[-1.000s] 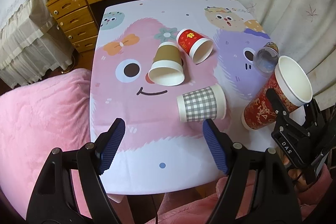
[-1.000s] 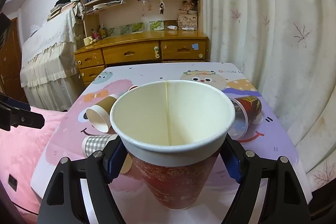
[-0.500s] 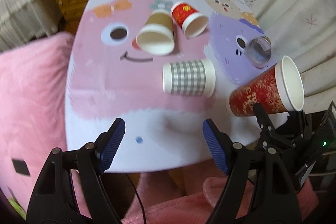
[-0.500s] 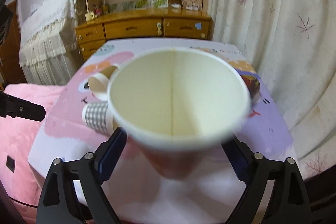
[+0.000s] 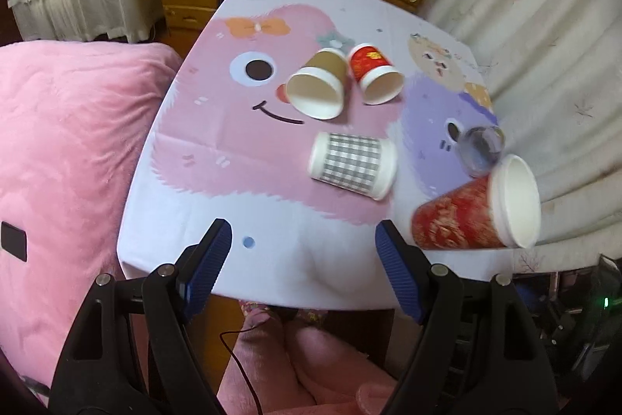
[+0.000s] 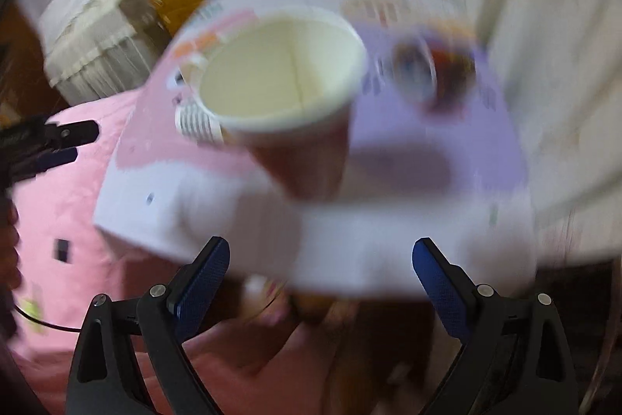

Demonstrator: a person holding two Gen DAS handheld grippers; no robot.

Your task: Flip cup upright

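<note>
Blue-padded fingers (image 6: pixel 202 279) of the right gripper (image 6: pixel 320 271) spread wide, gripping nothing, off the table's (image 6: pixel 233 240) near edge. The red paper cup (image 6: pixel 287 104) stands upright near the table's right edge. The left gripper (image 5: pixel 303 267) hovers wide open above the near edge.

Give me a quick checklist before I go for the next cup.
1. Tall red-and-gold paper cup upright on the table: ok.
2. Right gripper open, clear of it: ok.
3. Left gripper open, empty: ok.
4. Grey checked paper cup upright: not ok, lies on its side.
5. Tall cup's margin from the table edge: cannot tell.
6. Right wrist view sharp: not ok, blurred.
</note>
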